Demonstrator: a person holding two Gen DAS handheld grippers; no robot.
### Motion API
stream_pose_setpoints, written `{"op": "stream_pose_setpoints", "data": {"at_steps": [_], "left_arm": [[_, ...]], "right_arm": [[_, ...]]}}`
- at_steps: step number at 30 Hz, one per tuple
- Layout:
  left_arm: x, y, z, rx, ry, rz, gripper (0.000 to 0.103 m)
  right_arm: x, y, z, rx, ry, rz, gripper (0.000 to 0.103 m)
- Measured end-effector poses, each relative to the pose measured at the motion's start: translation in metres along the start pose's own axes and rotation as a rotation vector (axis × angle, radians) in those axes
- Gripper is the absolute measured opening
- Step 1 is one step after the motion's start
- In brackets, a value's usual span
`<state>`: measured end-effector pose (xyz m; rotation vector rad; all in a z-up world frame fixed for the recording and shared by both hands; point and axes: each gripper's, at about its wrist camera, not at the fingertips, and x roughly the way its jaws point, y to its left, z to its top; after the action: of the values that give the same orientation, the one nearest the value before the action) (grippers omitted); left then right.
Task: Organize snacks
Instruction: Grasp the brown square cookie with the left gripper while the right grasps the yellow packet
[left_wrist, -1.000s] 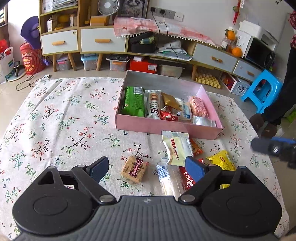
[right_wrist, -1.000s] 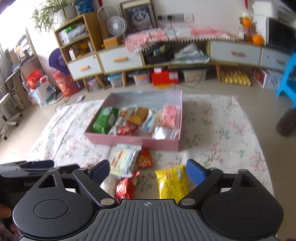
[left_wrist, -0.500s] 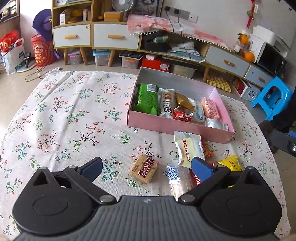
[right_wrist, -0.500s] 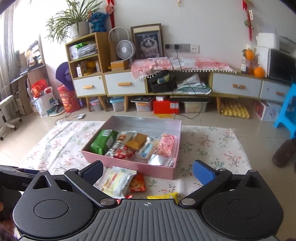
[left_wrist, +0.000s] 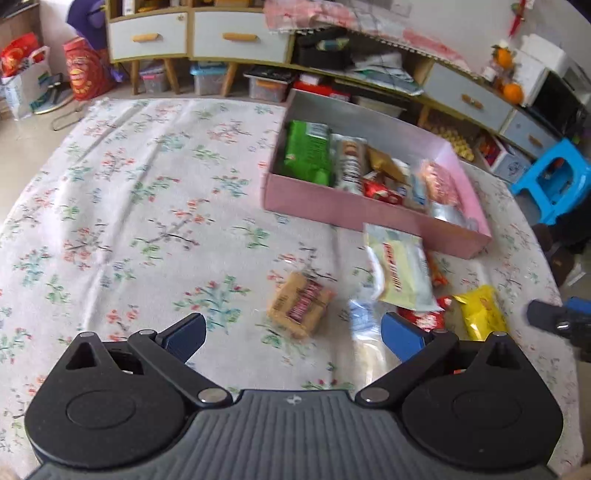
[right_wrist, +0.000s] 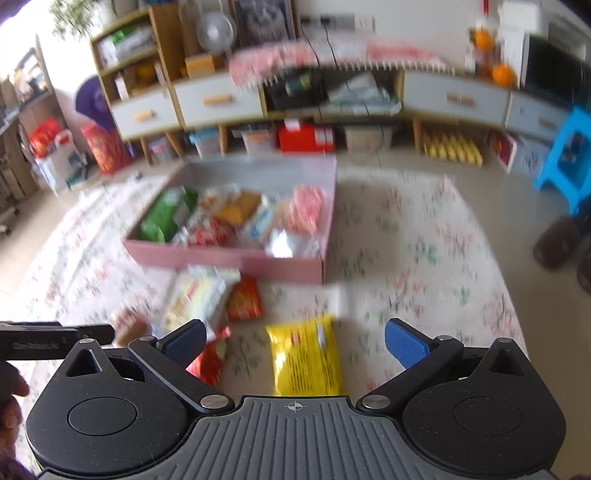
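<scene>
In the left wrist view my left gripper (left_wrist: 293, 336) stands open above the floral cloth. A brown biscuit pack (left_wrist: 301, 308) lies just ahead between its fingers, untouched. To its right lie a clear packet (left_wrist: 364, 332), a white-and-yellow packet (left_wrist: 400, 271), a red packet (left_wrist: 424, 317) and a yellow packet (left_wrist: 478, 314). The pink box (left_wrist: 369, 210) beyond them holds several snacks. In the blurred right wrist view my right gripper (right_wrist: 294, 341) is open over the yellow packet (right_wrist: 306, 358), not touching it. The red packet (right_wrist: 210, 360) is by its left finger.
The floral cloth (left_wrist: 147, 206) covers the table, with bare cloth left of the box. The other gripper (right_wrist: 55, 338) and a hand (right_wrist: 9, 398) show at the left edge of the right wrist view. Low cabinets (left_wrist: 236, 40) and a blue stool (left_wrist: 557, 184) stand beyond the table.
Both grippers' jaws have spread wider. The right wrist view lifted, then dipped back to the table, bringing the yellow packet between its fingers. The left wrist view rolled slightly, so the box sits further right.
</scene>
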<state>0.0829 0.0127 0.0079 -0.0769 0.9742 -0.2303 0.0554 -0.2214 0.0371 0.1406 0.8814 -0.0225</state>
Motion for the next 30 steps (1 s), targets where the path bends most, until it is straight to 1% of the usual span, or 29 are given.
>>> {"op": "stream_pose_setpoints", "data": {"at_steps": [2, 5, 9, 12, 14, 15, 16, 17, 19, 21, 22, 23, 24, 26, 27, 28, 29, 30], "left_arm": [[0.001, -0.004, -0.002, 0.013, 0.004, -0.014, 0.101], [0.003, -0.008, -0.004, 0.035, 0.012, -0.011, 0.1], [0.008, -0.012, -0.006, 0.054, 0.027, -0.001, 0.1], [0.014, -0.012, -0.004, 0.064, 0.022, 0.01, 0.1], [0.019, -0.012, -0.002, 0.072, 0.026, 0.017, 0.1], [0.022, -0.012, -0.001, 0.08, 0.032, 0.016, 0.099], [0.026, -0.012, 0.0, 0.088, 0.039, 0.016, 0.098], [0.029, -0.012, 0.001, 0.094, 0.045, 0.02, 0.095], [0.035, -0.012, 0.001, 0.104, 0.052, 0.038, 0.09], [0.039, -0.01, 0.002, 0.109, 0.06, 0.045, 0.085], [0.041, -0.009, 0.002, 0.113, 0.06, 0.043, 0.081], [0.042, -0.009, 0.003, 0.12, 0.059, 0.046, 0.069], [0.043, -0.009, 0.003, 0.133, 0.062, 0.053, 0.064], [0.042, -0.013, 0.002, 0.177, 0.048, 0.09, 0.05], [0.04, -0.012, 0.002, 0.185, 0.047, 0.084, 0.049], [0.039, -0.01, 0.003, 0.176, 0.049, 0.071, 0.04], [0.037, -0.008, 0.003, 0.161, 0.052, 0.061, 0.037], [0.035, -0.006, 0.004, 0.146, 0.057, 0.056, 0.037]], "right_arm": [[0.009, -0.002, -0.003, 0.015, 0.047, -0.001, 0.103], [0.021, -0.007, -0.006, 0.05, 0.111, -0.003, 0.103], [0.034, -0.005, -0.012, 0.037, 0.146, -0.027, 0.101], [0.044, -0.001, -0.016, 0.016, 0.167, -0.043, 0.096], [0.051, 0.001, -0.018, 0.001, 0.182, -0.053, 0.091], [0.054, 0.001, -0.018, -0.005, 0.187, -0.06, 0.082], [0.056, 0.002, -0.018, -0.009, 0.195, -0.066, 0.061], [0.057, 0.0, -0.019, -0.002, 0.201, -0.063, 0.054], [0.053, -0.002, -0.017, 0.019, 0.188, -0.054, 0.051], [0.046, -0.005, -0.015, 0.037, 0.165, -0.044, 0.05], [0.042, -0.007, -0.013, 0.054, 0.155, -0.032, 0.05], [0.039, -0.01, -0.011, 0.071, 0.146, -0.023, 0.05], [0.036, -0.012, -0.009, 0.084, 0.135, -0.016, 0.05], [0.031, -0.014, -0.005, 0.099, 0.116, -0.002, 0.05], [0.029, -0.014, -0.003, 0.104, 0.109, 0.005, 0.05], [0.027, -0.014, -0.002, 0.109, 0.102, 0.013, 0.05], [0.025, -0.015, -0.001, 0.115, 0.095, 0.019, 0.05], [0.023, -0.016, 0.0, 0.122, 0.088, 0.022, 0.05]]}}
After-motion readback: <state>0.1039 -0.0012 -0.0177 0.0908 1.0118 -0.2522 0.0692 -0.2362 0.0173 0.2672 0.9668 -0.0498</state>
